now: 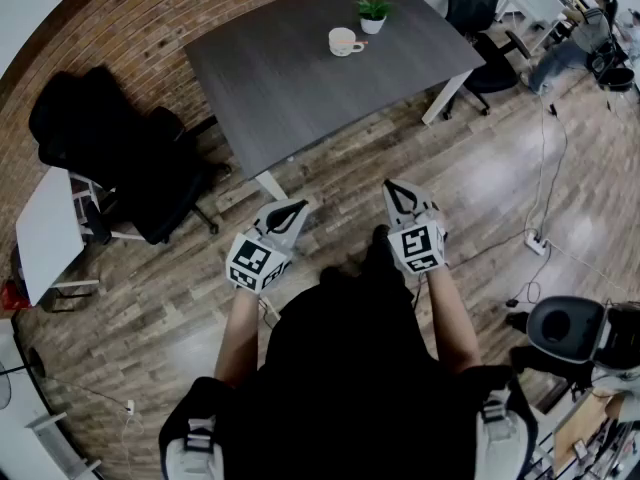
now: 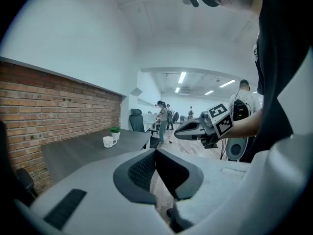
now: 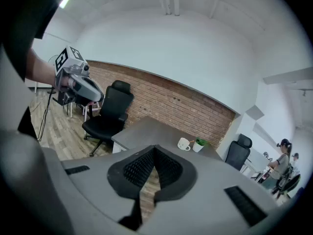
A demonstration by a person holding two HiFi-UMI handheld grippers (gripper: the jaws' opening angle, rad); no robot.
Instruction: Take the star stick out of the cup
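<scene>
the left hand-held gripper (image 1: 294, 210) and right hand-held gripper (image 1: 396, 188) hang near the person, jaws pressed together on nothing. far off, the white ceramic cup (image 1: 344, 41) stands on the dark grey counter (image 1: 290, 88) beside a small green potted plant (image 1: 372, 13); its star stick is too small to make out.

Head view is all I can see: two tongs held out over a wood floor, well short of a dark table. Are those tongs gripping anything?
Observer: No. Their own cameras show the left tongs and the right tongs both closed, with nothing between them.
Visitor: My view only looks down. What is overhead?
Observer: Lit strip lights, further back in the room. They show in the left gripper view.
</scene>
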